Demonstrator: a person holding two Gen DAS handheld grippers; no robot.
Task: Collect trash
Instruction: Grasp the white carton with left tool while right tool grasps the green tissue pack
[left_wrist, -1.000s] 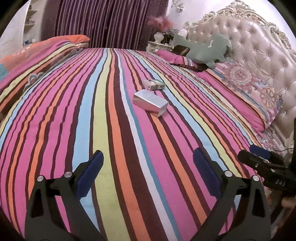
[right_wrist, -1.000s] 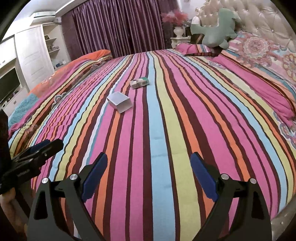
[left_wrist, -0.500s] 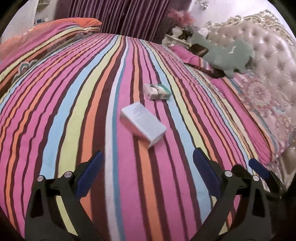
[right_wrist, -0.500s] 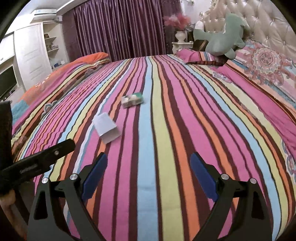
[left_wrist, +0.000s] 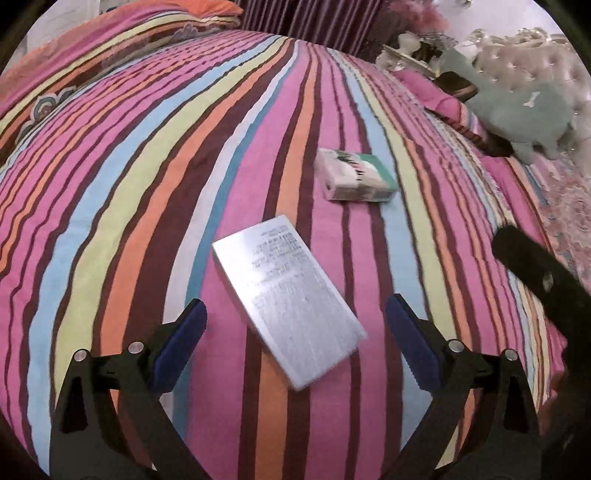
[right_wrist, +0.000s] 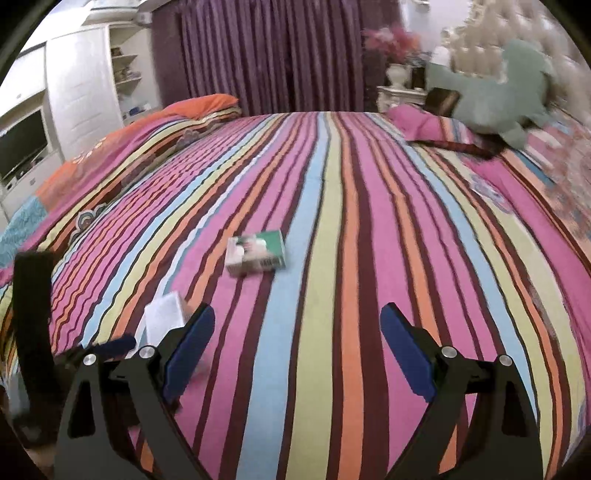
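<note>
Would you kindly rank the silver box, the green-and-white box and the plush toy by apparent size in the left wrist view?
1. Silver box, though it lies nearest.
2. Plush toy, farther off, so likely bigger.
3. Green-and-white box.

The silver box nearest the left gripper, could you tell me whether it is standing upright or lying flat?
Lying flat: the silver box rests on the striped bedspread, printed face up.

Left gripper (left_wrist: 295, 332) (jaws wide), right gripper (right_wrist: 297, 332) likewise
</note>
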